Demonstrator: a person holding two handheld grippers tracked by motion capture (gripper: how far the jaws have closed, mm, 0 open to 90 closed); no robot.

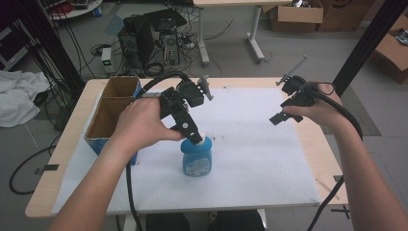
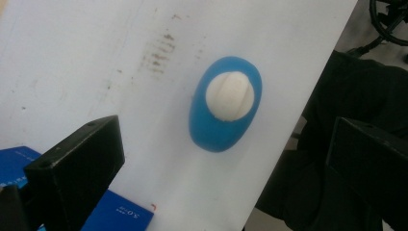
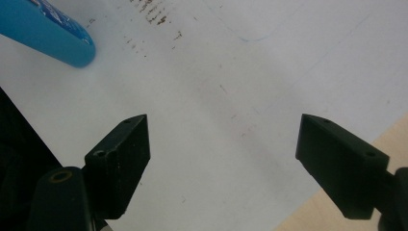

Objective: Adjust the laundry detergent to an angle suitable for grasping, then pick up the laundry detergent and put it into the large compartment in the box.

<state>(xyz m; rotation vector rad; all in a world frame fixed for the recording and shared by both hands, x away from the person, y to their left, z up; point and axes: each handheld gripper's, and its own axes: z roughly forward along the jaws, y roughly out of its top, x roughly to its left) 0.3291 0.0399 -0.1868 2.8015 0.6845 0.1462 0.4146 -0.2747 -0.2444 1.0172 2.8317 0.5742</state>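
Note:
A blue bottle (image 1: 197,161) with a white cap stands upright on the white sheet (image 1: 250,159), near the table's front middle. My left gripper (image 1: 194,137) hangs just above its cap, pointing down. In the left gripper view I look straight down on the bottle's (image 2: 216,130) white cap (image 2: 230,95); my left gripper (image 2: 223,163) is open, its jaws wide apart and clear of the bottle. My right gripper (image 1: 283,103) is held over the sheet's right part, apart from the bottle. It (image 3: 223,159) is open and holds nothing, and the bottle's side (image 3: 48,29) shows at the upper left.
A cardboard box (image 1: 113,108) with blue sides and two open compartments stands at the table's left, close behind my left hand; its blue side (image 2: 120,216) shows in the left gripper view. The sheet (image 3: 231,72) bears brown smudges. The wooden table edge (image 3: 337,211) lies to the right.

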